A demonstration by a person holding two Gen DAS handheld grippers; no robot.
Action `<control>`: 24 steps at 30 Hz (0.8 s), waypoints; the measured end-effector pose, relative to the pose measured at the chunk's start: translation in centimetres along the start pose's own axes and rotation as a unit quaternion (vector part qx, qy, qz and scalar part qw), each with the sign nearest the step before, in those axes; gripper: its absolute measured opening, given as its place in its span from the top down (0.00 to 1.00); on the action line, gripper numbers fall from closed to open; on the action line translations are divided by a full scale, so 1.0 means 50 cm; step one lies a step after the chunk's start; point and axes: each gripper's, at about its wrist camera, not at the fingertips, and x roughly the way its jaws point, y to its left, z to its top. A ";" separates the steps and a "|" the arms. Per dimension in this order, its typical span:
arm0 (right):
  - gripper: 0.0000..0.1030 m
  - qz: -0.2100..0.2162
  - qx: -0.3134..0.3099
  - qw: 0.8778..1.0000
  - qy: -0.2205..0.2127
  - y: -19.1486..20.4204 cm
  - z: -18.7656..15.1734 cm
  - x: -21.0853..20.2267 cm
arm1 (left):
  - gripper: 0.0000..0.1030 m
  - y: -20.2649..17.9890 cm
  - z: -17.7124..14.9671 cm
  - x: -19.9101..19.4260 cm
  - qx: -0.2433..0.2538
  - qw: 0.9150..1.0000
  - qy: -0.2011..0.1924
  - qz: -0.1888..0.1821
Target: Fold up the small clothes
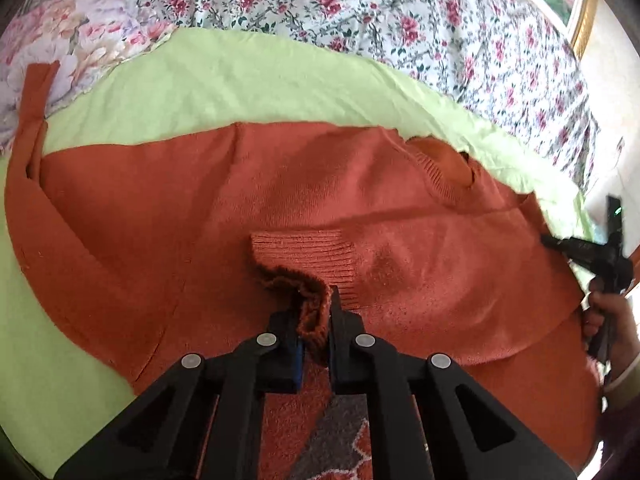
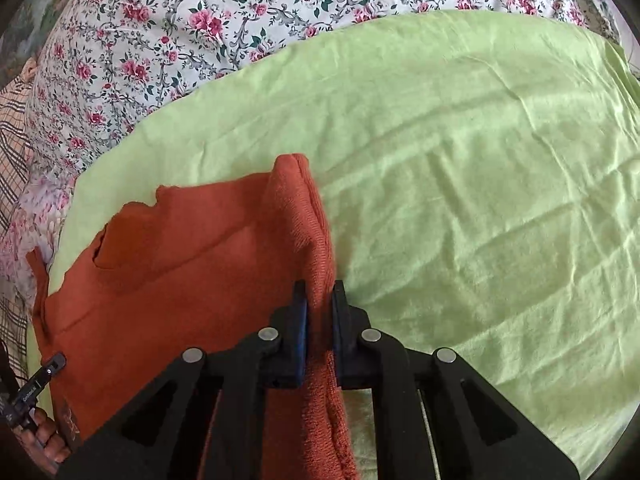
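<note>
A rust-orange knit sweater (image 1: 200, 200) lies spread on a light green sheet (image 1: 240, 80). One sleeve is folded across its body, with the ribbed cuff (image 1: 308, 256) near the middle. My left gripper (image 1: 314, 312) is shut on that cuff's edge. In the right wrist view, my right gripper (image 2: 320, 304) is shut on a raised fold of the sweater's side (image 2: 308, 232), at the sweater's right edge beside the bare green sheet (image 2: 480, 200). The right gripper also shows at the right edge of the left wrist view (image 1: 588, 252), and the left gripper at the lower left of the right wrist view (image 2: 36, 384).
A floral bedspread (image 1: 400, 12) lies beyond the green sheet, with a floral pillow (image 1: 80, 36) at the far left. A gold-framed picture (image 1: 576, 4) hangs at the upper right. A patterned rug (image 1: 336, 436) shows below the left gripper.
</note>
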 end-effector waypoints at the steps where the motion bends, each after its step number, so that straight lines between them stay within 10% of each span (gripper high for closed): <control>1: 0.86 -0.011 -0.007 1.000 -0.003 0.007 -0.001 -0.009 | 0.93 0.000 -0.003 0.001 0.002 1.000 0.002 0.001; 6: 0.70 -0.023 -0.039 0.996 -0.075 0.080 -0.037 -0.113 | 0.91 0.000 -0.004 0.008 -0.001 1.000 0.009 0.003; 14: 0.80 -0.007 -0.012 1.000 0.003 0.033 -0.100 -0.072 | 0.85 0.033 -0.033 -0.026 -0.013 1.000 0.009 0.008; 19: 0.53 0.026 -0.004 0.999 -0.020 0.069 -0.121 -0.138 | 0.84 0.070 -0.048 -0.098 -0.029 0.999 -0.011 0.027; 24: 0.48 0.095 -0.026 0.995 -0.017 0.128 -0.190 -0.191 | 0.45 0.164 -0.019 -0.148 -0.063 0.994 -0.042 0.081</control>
